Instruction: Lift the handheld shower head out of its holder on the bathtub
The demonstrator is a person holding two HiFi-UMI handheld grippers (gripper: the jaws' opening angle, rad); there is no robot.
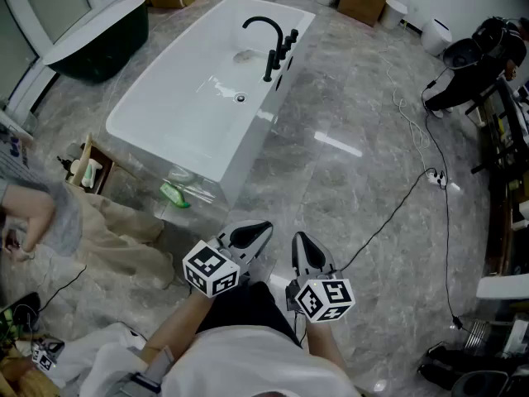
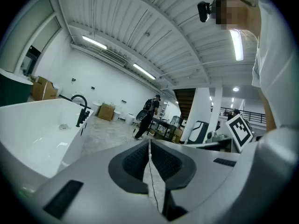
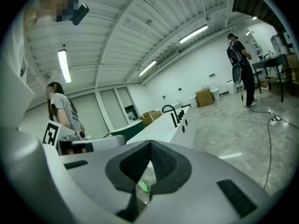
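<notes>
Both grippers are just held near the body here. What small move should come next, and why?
Probably bring the right gripper forward toward the black fixtures on the white bathtub rim, opening its jaws on the way. Both it and the left gripper are shut, empty and well short of the tub.

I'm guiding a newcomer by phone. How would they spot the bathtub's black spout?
Find the white bathtub on the grey floor. On its right rim, near the far end, stands the black spout: it alone rises in a tall hook; the black fittings beside it are short and straight.
</notes>
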